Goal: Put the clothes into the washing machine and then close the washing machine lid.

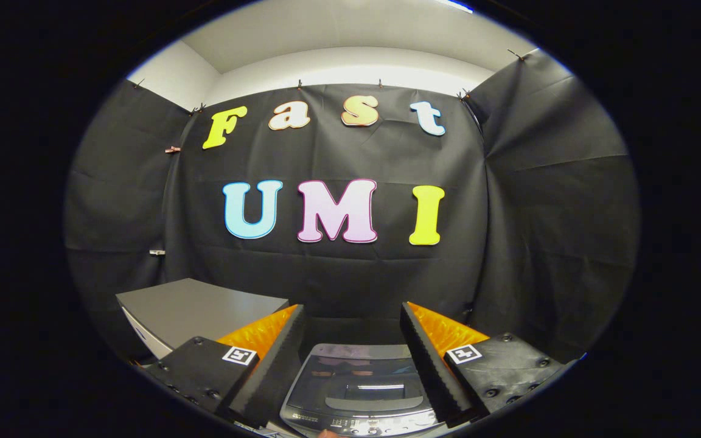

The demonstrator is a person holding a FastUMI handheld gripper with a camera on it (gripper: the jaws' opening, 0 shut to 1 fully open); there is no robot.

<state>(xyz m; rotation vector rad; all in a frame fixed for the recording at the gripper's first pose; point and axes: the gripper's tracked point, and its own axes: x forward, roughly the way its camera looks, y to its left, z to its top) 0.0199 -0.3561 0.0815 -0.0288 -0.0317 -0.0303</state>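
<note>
A small grey washing machine [359, 389] stands low between my fingers, seen from above. Its dark glossy lid [359, 377] lies flat and shut, and a control strip runs along its near edge. My gripper [352, 316] hovers above it, open, with nothing between the fingers. The left finger [277, 359] and the right finger [429, 359] flank the machine's top without touching it. I see no clothes here.
A grey box-like cabinet [198, 310] stands to the left of the machine, beyond my left finger. Black cloth walls [539, 213] close the booth at the back and on both sides, close behind the machine.
</note>
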